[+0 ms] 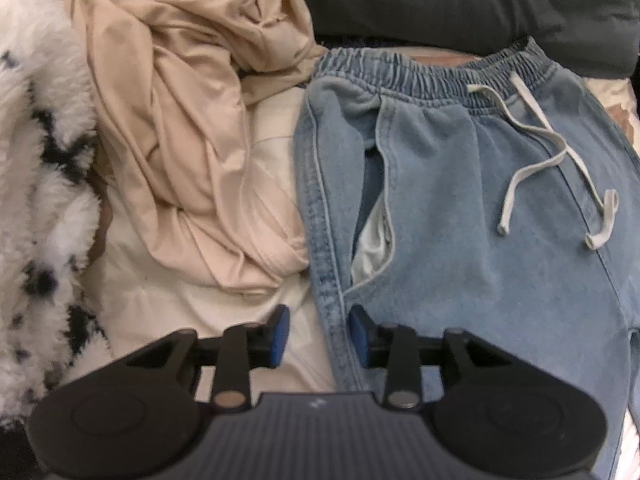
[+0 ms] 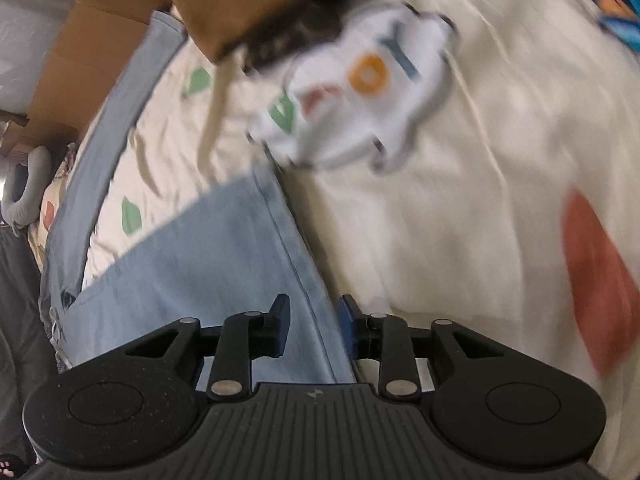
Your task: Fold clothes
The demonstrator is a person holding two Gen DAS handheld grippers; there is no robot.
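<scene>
My left hand-held gripper (image 1: 319,336) is spread over the side seam of the jeans (image 1: 472,208), which lie flat on the bed beside a beige garment (image 1: 192,120). My right hand-held gripper (image 2: 313,326) is spread over a jeans leg edge.

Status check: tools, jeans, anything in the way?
Left tool open, straddling jeans side seam. Right tool open over jeans leg edge. Beige cloth bunched left of jeans.

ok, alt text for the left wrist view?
Open left tongs straddle the side seam of light blue drawstring jeans lying flat on a cream bedspread. A crumpled beige garment lies left of them.
</scene>
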